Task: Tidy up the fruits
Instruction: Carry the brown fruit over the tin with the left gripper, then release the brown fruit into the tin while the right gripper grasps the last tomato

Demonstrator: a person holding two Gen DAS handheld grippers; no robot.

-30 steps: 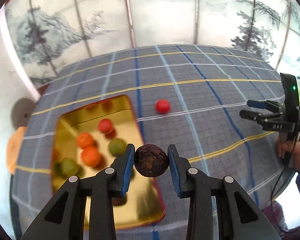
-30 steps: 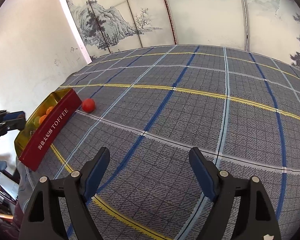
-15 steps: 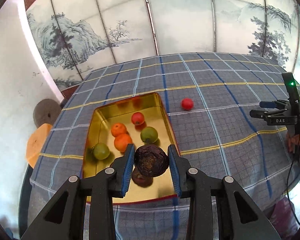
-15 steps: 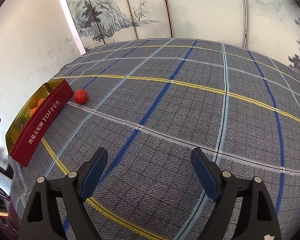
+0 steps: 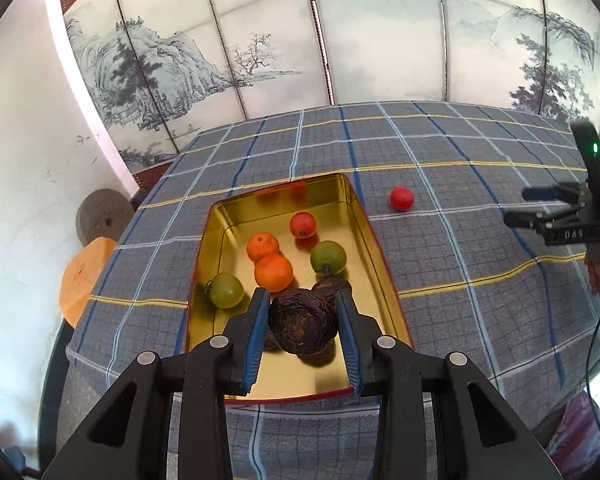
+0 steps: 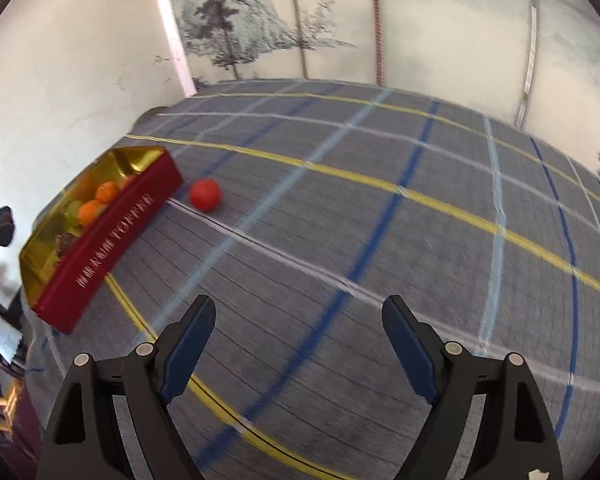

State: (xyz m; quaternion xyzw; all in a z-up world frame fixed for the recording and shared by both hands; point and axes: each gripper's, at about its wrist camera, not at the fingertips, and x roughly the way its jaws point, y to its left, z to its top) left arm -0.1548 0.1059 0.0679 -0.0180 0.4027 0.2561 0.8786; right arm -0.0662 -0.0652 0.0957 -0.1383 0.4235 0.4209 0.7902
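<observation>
- My left gripper (image 5: 303, 330) pinches a dark wrinkled fruit (image 5: 302, 326) between its blue pads (image 5: 257, 334), one pad on each side of it
- The held fruit hangs over the near end of the gold tin (image 5: 220, 236); whether it touches the tin floor I cannot tell
- A second dark fruit (image 5: 331, 286) lies in the tin just beyond the held one, partly hidden behind it and the right-hand finger
- Also in the tin: two orange fruits, the near one (image 5: 273, 273) and the far one (image 5: 263, 246), touching each other at mid-tin
- A green fruit (image 5: 226, 290) sits near the tin's left wall; another green fruit (image 5: 328, 257) sits nearer the right wall
- A red fruit (image 5: 303, 224) sits toward the far end of the tin
- One loose red fruit (image 5: 401, 198) lies on the checked tablecloth (image 5: 460, 240), outside the tin, just beyond its far right corner; seen from the right wrist it is close to the tin's far end but apart from it
- My right gripper (image 6: 298, 354) hangs over bare cloth with its fingers spread wide and nothing between them; in the left wrist view it shows at the right edge
- The right wrist view is motion-blurred; the tin's red outer wall with white lettering faces this camera, lettering unreadable
- A painted folding screen (image 5: 340, 40) stands behind the table
</observation>
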